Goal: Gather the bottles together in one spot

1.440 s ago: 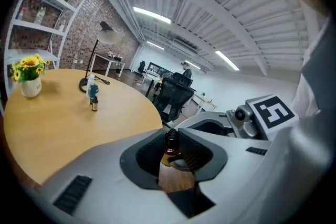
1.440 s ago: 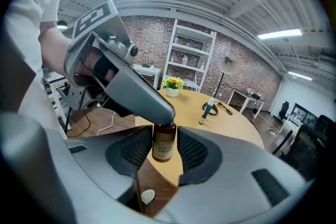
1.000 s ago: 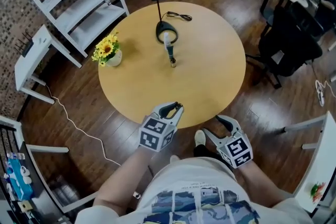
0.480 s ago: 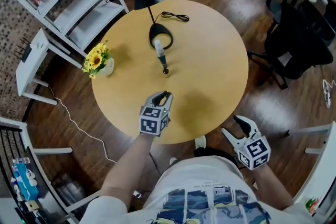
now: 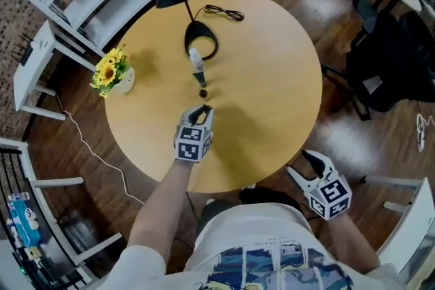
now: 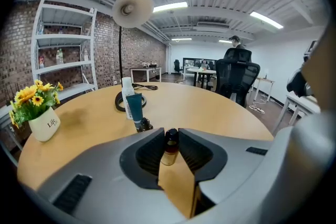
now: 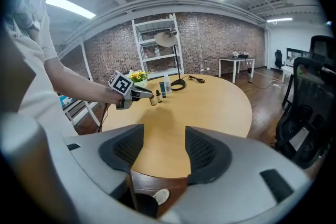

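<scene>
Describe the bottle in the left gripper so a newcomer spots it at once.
On the round wooden table, near the black lamp base, stand a white bottle, a teal tube and a tiny dark bottle. Just short of them is the small amber bottle with a dark cap, the only one clamped in the left gripper.

Left gripper (image 5: 202, 110) with small bottle (image 6: 169, 147) now farther across table (image 5: 272, 78), nearer other bottles (image 5: 197, 64).

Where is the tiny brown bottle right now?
In the left gripper view, the tiny brown bottle is pinched between the left gripper's jaws over the round table, a bit short of the teal tube and the white bottle.
</scene>
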Demonstrator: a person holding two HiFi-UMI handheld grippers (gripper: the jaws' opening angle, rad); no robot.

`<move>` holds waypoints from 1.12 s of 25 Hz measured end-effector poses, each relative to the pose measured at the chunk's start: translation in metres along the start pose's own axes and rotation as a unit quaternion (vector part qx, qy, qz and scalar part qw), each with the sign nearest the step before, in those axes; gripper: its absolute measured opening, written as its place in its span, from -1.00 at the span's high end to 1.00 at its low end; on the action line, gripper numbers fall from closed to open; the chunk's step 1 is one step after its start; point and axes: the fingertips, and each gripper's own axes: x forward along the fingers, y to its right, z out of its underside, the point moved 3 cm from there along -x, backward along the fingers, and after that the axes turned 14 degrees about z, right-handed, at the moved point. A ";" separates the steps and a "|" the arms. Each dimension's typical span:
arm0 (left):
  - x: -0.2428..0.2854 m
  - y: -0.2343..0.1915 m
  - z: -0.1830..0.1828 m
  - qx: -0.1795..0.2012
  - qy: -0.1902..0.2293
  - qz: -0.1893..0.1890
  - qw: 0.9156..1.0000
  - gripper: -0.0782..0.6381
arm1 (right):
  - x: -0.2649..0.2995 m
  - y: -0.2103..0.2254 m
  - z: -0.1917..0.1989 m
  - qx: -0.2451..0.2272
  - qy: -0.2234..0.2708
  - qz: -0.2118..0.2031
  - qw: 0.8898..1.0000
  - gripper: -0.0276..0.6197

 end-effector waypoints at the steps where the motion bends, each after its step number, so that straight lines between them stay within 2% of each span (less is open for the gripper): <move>1: 0.002 -0.004 0.002 0.000 -0.001 -0.003 1.000 0.56 | 0.002 0.001 -0.001 0.000 -0.003 -0.004 1.000 0.07; 5: 0.009 -0.013 0.010 -0.008 -0.003 -0.008 1.000 0.56 | 0.010 0.011 -0.003 -0.012 0.000 -0.009 1.000 0.07; 16: 0.008 -0.019 0.016 -0.012 0.005 -0.014 1.000 0.53 | 0.005 0.023 0.003 -0.010 -0.002 -0.002 1.000 0.07; 19: 0.005 -0.017 0.014 -0.005 0.008 -0.010 1.000 0.31 | 0.005 0.017 0.001 -0.008 -0.001 -0.002 1.000 0.07; 20: 0.002 -0.017 0.012 0.000 0.008 -0.010 1.000 0.31 | 0.005 0.014 0.001 -0.009 0.003 -0.003 1.000 0.07; 24: -0.030 -0.011 0.004 0.001 0.027 -0.024 0.999 0.27 | -0.001 -0.002 0.000 -0.011 0.009 -0.003 1.000 0.07; 28: -0.087 0.002 0.003 -0.041 0.057 -0.034 0.997 0.27 | -0.008 -0.026 -0.010 -0.019 0.025 -0.004 1.000 0.07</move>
